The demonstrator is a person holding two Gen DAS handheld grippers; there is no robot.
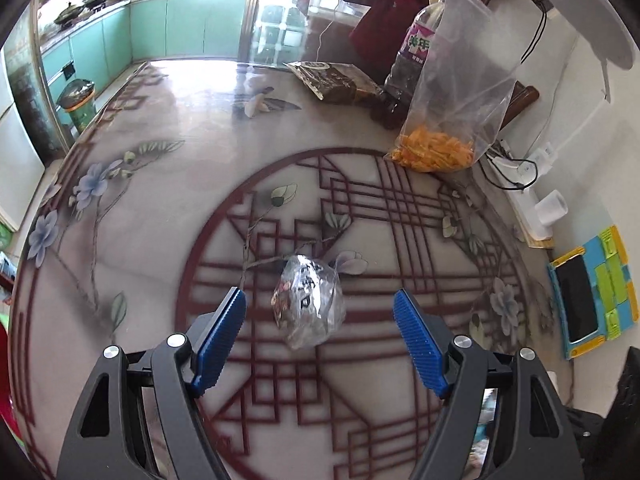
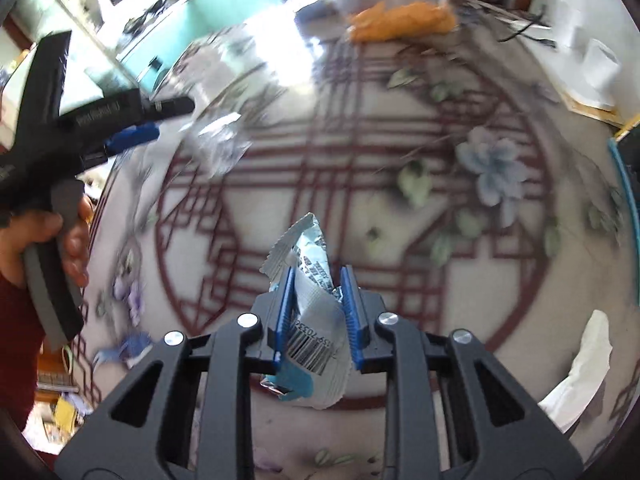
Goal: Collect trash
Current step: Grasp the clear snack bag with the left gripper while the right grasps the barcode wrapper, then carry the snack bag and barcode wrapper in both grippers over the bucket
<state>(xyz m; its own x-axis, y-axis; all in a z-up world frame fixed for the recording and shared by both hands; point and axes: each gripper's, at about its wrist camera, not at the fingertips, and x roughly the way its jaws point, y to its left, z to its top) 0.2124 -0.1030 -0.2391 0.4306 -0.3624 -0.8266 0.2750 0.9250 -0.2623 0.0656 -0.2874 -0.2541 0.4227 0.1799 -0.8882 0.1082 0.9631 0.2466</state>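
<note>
In the left wrist view a crumpled clear plastic wrapper (image 1: 310, 305) with black print lies on the patterned glass table (image 1: 168, 200). My left gripper (image 1: 320, 300) is open, its blue fingers on either side of the wrapper and apart from it. In the right wrist view my right gripper (image 2: 318, 276) is shut on a silver and blue snack wrapper (image 2: 310, 304) with a barcode, held above the table (image 2: 400, 248). The left gripper (image 2: 132, 136) also shows at the left of that view, near the blurred clear wrapper (image 2: 220, 148).
At the table's far right stand a clear bag of orange snacks (image 1: 444, 120), a dark bottle (image 1: 408, 64) and a dark packet (image 1: 336, 80). A power strip (image 1: 532, 196) and a colourful tablet (image 1: 588, 300) lie at the right edge. A white tissue (image 2: 580, 376) lies at the lower right.
</note>
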